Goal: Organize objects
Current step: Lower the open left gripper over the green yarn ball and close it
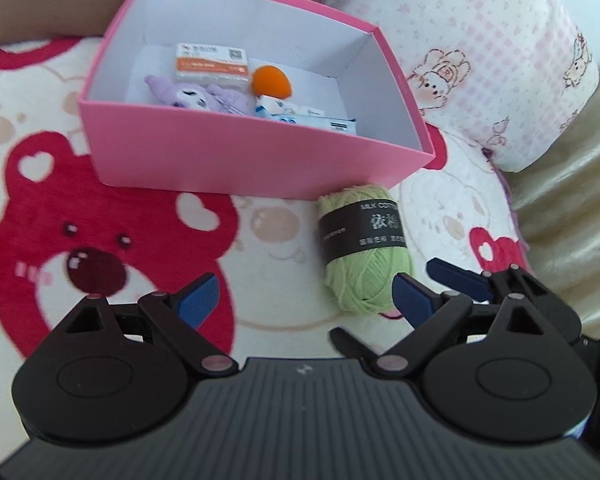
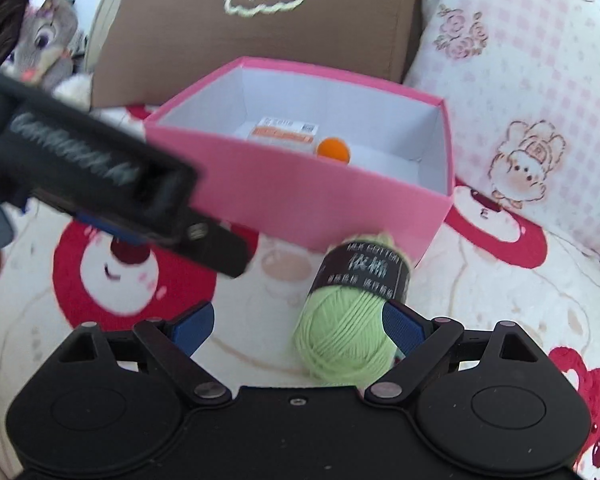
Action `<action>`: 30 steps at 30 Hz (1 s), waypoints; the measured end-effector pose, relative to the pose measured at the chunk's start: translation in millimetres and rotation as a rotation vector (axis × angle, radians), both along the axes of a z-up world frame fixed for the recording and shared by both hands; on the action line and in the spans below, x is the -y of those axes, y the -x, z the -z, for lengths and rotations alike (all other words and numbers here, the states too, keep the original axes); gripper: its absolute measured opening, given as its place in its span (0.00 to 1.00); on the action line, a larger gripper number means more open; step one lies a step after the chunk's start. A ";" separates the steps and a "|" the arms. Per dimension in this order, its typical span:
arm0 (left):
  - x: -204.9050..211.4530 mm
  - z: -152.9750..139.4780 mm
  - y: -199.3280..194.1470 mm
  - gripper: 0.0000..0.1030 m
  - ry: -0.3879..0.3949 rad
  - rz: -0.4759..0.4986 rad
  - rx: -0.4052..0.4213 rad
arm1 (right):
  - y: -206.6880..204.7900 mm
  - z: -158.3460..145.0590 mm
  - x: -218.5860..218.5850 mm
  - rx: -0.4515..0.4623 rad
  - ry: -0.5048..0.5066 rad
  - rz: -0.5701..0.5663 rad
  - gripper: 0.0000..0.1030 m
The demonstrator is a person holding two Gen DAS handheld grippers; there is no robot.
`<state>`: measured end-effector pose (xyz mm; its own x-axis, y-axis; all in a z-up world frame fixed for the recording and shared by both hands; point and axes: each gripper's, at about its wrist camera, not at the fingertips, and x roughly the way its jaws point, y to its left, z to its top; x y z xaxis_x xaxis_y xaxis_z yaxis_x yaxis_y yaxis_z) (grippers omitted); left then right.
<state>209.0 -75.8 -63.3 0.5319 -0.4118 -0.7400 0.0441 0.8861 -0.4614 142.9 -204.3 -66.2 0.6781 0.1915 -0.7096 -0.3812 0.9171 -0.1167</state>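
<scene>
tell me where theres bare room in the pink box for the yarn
Free: the right part of the pink box floor, beyond the orange ball. Crowded: the left and front, with the purple plush, card pack and small packets. The yarn lies outside.

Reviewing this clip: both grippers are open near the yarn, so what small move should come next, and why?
Probably close the right gripper on the yarn: the ball lies outside the box, between its open fingers, against one pad.
</scene>
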 end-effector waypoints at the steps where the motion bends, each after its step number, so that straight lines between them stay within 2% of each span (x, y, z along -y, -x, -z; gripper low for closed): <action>1: 1.8 2.9 -1.9 0.91 0.013 0.005 0.003 | -0.2 1.3 -1.0 0.004 0.003 0.000 0.91; 8: 12.1 22.5 -6.7 0.91 0.088 0.040 0.049 | -0.5 20.7 -15.1 -0.017 0.025 0.049 0.91; 16: 20.8 40.9 -16.3 0.89 0.133 0.086 0.072 | 0.9 25.5 -13.1 0.071 0.123 0.094 0.91; 19: 18.7 49.4 -21.8 0.88 0.161 0.100 0.042 | -7.7 30.6 -3.9 0.058 0.092 0.127 0.91; 25: 13.5 62.1 -26.9 0.88 0.182 0.077 0.072 | -30.8 50.4 6.9 -0.022 0.053 0.195 0.91; 30: 10.4 71.3 -29.8 0.88 0.226 0.027 0.029 | -36.3 47.0 16.2 -0.052 -0.041 0.220 0.91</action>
<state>238.8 -86.2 -134.6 0.5378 -0.5800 -0.6119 0.0827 0.7586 -0.6463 179.3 -220.6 -113.2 0.6694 0.0730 -0.7393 -0.1763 0.9823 -0.0627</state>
